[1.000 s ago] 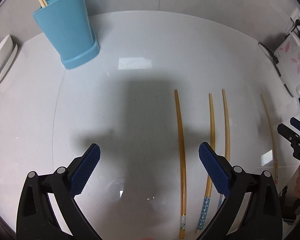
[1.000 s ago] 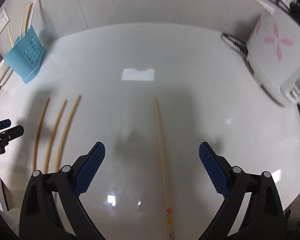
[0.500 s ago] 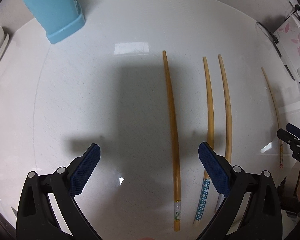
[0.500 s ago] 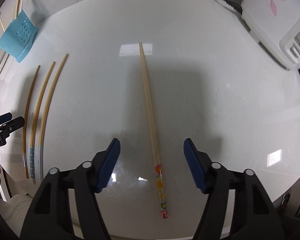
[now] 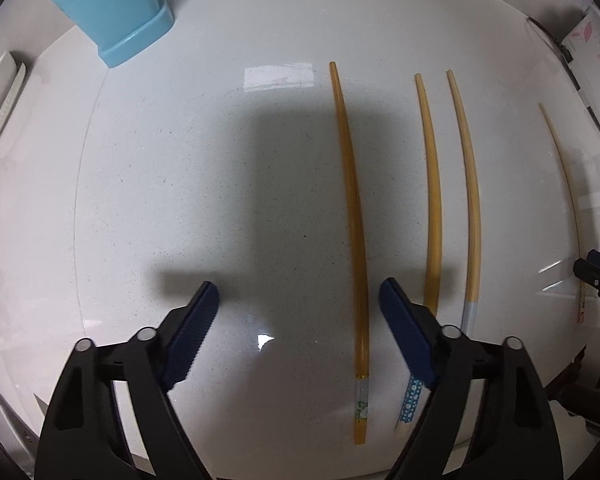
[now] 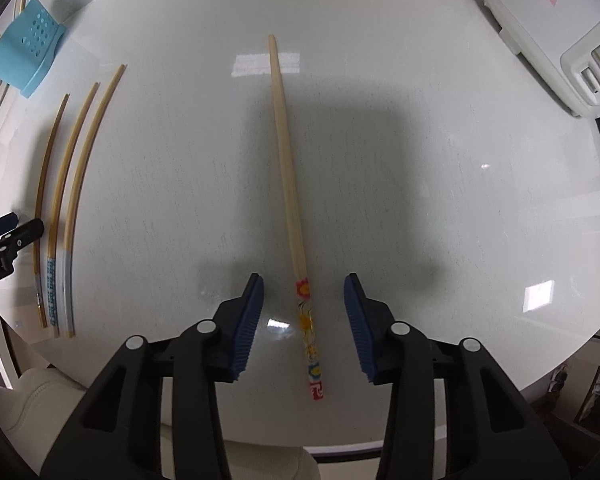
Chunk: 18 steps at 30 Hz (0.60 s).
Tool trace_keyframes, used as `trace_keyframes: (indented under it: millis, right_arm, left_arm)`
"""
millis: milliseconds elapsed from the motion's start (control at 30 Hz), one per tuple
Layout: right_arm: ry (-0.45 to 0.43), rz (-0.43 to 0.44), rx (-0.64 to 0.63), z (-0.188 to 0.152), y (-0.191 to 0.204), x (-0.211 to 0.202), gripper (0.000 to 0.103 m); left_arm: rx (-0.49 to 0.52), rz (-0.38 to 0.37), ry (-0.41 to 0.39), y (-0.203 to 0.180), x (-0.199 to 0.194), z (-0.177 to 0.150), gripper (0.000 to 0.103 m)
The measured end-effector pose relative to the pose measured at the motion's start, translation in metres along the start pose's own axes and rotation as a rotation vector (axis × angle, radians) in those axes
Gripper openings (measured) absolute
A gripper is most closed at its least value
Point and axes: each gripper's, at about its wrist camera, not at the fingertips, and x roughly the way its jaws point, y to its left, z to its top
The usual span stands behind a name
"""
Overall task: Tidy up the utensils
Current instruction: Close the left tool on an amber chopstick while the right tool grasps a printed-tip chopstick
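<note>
A blue utensil holder (image 5: 112, 8) stands far left on the white table (image 5: 180, 160), stick tips just showing at its cropped top. The left gripper (image 5: 300, 332), jaws closing, straddles the amber chopstick (image 5: 354, 220) without touching. The right gripper (image 6: 304, 324), narrowing too, brackets the pale flower-patterned chopstick (image 6: 288, 184), pads clear. A white appliance (image 6: 548, 28) sits far right.

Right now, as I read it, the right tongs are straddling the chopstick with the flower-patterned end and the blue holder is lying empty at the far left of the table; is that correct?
Nearly. The blue holder is not empty: the left wrist view shows chopstick tips poking out of it at the top edge. The rest stands: the right tongs straddle the flower-patterned chopstick, with their pads clear of it.
</note>
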Motion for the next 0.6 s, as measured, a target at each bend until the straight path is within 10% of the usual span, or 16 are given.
trace_keyframes:
  millis: [167,300,600]
  right_arm:
    - [0.030,-0.002,-0.005,0.002,0.007,0.000,0.024]
    - [0.057,0.004,0.006,0.001,0.012,0.001,0.007]
    - [0.068,0.021,0.016,0.009,0.015,0.001,0.006]
  left_arm:
    - [0.005,0.001,0.025,-0.009,-0.004,0.005,0.053]
    - [0.006,-0.006,0.056,-0.011,-0.003,0.007,0.010]
    - [-0.012,-0.062,0.084,-0.005,0.001,0.012,0.006]
